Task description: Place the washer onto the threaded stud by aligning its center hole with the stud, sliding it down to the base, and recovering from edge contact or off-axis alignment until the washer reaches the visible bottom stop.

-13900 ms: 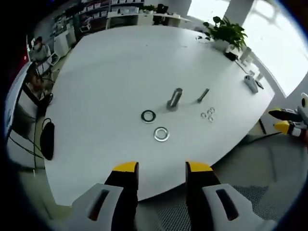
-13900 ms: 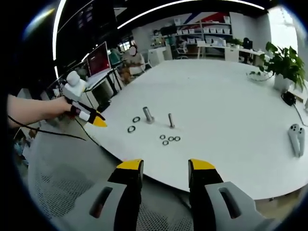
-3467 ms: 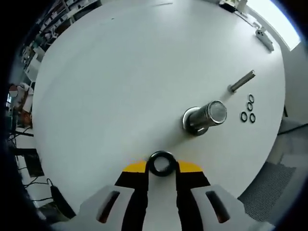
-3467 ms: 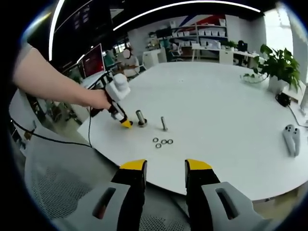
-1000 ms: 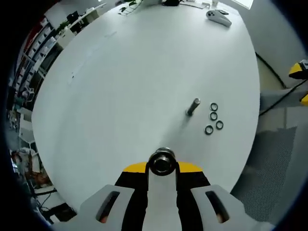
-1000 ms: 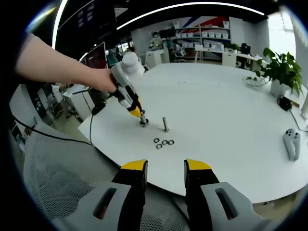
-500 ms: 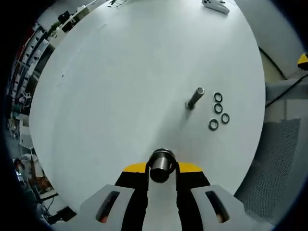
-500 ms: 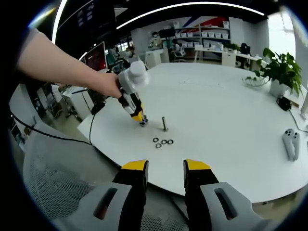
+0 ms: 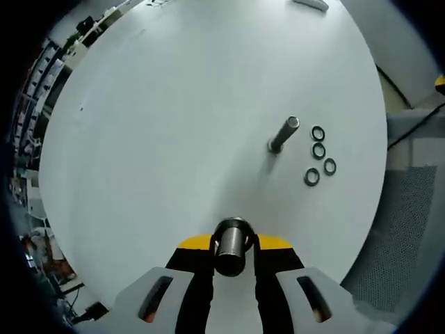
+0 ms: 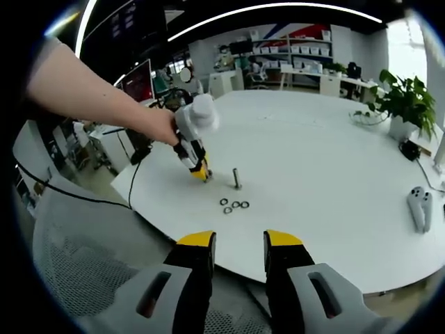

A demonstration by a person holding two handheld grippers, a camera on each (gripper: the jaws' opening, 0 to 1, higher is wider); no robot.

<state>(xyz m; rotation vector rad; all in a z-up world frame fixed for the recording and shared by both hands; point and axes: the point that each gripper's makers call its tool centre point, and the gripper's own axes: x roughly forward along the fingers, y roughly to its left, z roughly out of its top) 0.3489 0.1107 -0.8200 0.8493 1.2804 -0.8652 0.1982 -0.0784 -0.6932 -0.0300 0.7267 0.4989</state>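
steel threaded stud (image 9: pixel 231 243) rises between the left gripper (image 9: pixel 232 245) jaws, clamped on a washer i cannot see, so seating looks underway, unconfirmed; right gripper (image 10: pixel 239 242) hangs back, jaws apart, empty.

Two grippers: the left gripper (image 9: pixel 233 242), the right gripper (image 10: pixel 239 239). One thick threaded stud (image 9: pixel 231 245) right between the left claw's yellow tips. One thin bolt (image 9: pixel 284 134) upright ahead of that claw and off to its right. Four small dark rings (image 9: pixel 319 154) just right of the bolt, well ahead of the right claw. One white table (image 9: pixel 174 118). Ahead and right of the right claw: one white controller (image 10: pixel 418 207), one potted plant (image 10: pixel 408 97).
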